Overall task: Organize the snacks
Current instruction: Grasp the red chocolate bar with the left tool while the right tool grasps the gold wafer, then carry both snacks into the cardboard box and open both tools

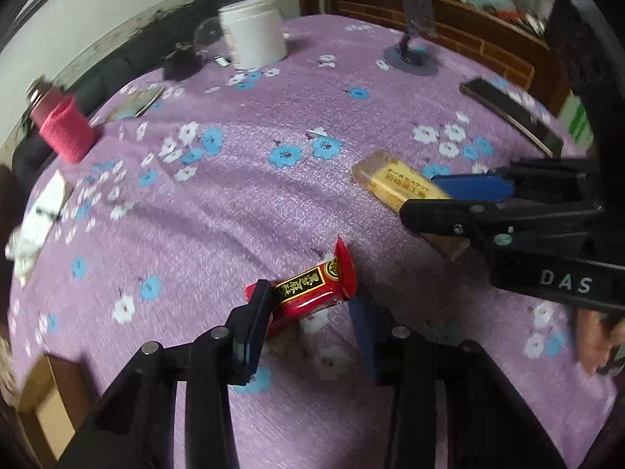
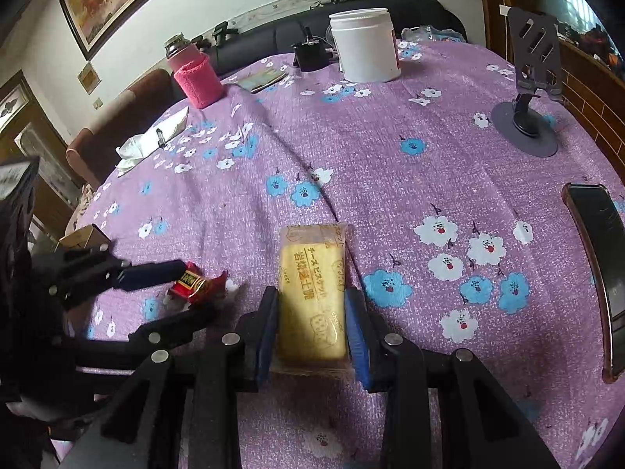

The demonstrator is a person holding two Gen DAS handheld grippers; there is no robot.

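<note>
My left gripper (image 1: 308, 328) stands wide over the purple flowered tablecloth (image 1: 234, 211), its jaws spread with the red snack packet (image 1: 312, 289) lying between them; the packet's near end touches the left finger (image 1: 254, 312), while the right finger stands apart from it, so nothing is clamped. My right gripper (image 2: 312, 328) is drawn in narrow around the yellow cheese biscuit pack (image 2: 312, 297), both blue pads against its long sides, the pack lying flat on the cloth. From the right wrist view the red packet sits just to the left of the biscuit pack, near but not touching. Farther back stand a white tub (image 2: 365, 45), a bottle in a pink sleeve (image 2: 195, 74) and a grey phone stand (image 2: 527, 117); a dark phone (image 2: 601, 269) lies at the right edge.
</note>
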